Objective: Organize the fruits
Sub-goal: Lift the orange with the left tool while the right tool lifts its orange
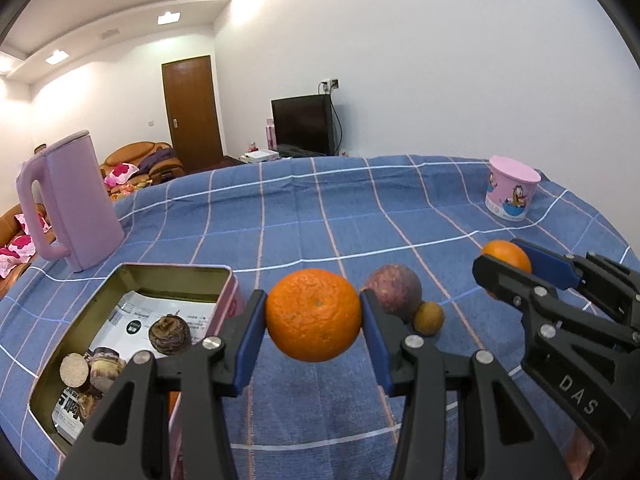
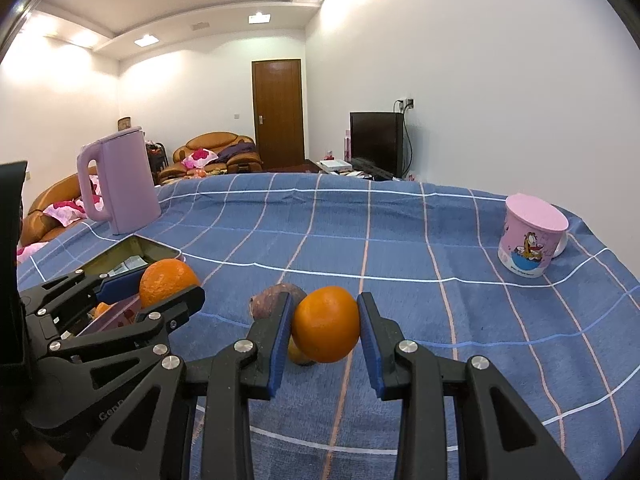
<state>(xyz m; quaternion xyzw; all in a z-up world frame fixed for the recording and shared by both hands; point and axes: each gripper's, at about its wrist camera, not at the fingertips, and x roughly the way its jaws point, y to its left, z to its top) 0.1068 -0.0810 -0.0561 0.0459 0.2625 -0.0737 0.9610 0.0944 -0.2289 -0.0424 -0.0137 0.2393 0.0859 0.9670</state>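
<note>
Left hand-held gripper (image 1: 314, 314) grips orange (image 1: 313, 314), tin (image 1: 132, 320) to its left. Right hand-held gripper (image 2: 325, 326) grips second orange (image 2: 325, 323) above counter (image 2: 400, 248). Risk: round peel slips; grippers collide.

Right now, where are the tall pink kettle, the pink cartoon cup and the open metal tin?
tall pink kettle (image 1: 86, 204): left wrist view, middle of its side.
pink cartoon cup (image 2: 528, 246): right wrist view, on its picture.
open metal tin (image 1: 224, 286): left wrist view, inner right wall.
</note>
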